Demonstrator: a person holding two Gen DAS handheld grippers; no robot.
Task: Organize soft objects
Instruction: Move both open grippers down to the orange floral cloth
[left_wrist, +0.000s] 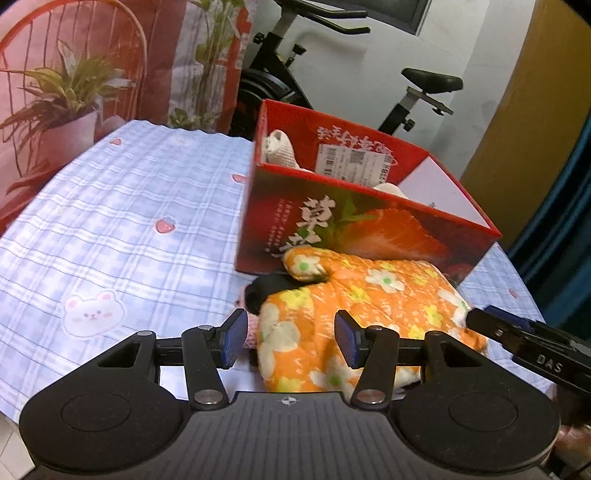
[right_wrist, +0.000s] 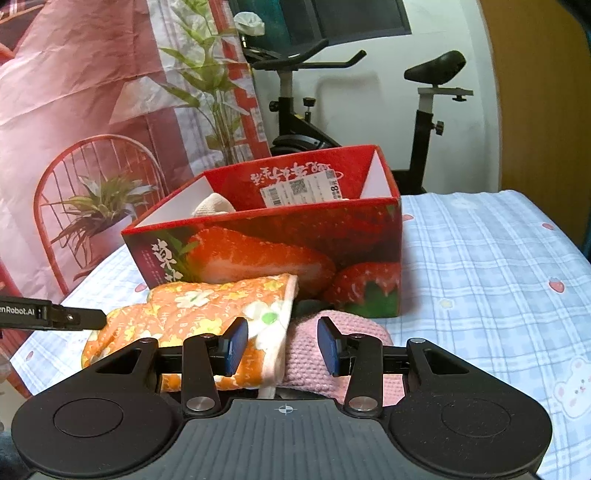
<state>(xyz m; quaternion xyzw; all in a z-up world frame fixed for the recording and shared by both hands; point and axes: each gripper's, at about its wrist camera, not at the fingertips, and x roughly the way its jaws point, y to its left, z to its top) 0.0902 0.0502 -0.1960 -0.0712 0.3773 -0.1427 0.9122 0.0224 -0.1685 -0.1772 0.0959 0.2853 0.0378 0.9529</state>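
- The left gripper (left_wrist: 291, 338) is held with jaws spread around the orange flower-printed quilted mitt (left_wrist: 369, 295), unpinched.
- The right gripper (right_wrist: 283, 345) is held with jaws spread over the pink knitted cloth (right_wrist: 314, 354), beside the red strawberry-printed cardboard box (right_wrist: 277, 251).

My left gripper (left_wrist: 291, 338) tilts downward, its blue pads (left_wrist: 233, 338) standing apart with a clear gap and pressing nothing. My right gripper (right_wrist: 283, 345) also points down, jaws parted somewhat narrower, pads (right_wrist: 328, 345) free. In the left view my right gripper reaches in from four o'clock; in the right view my left enters from nine o'clock.
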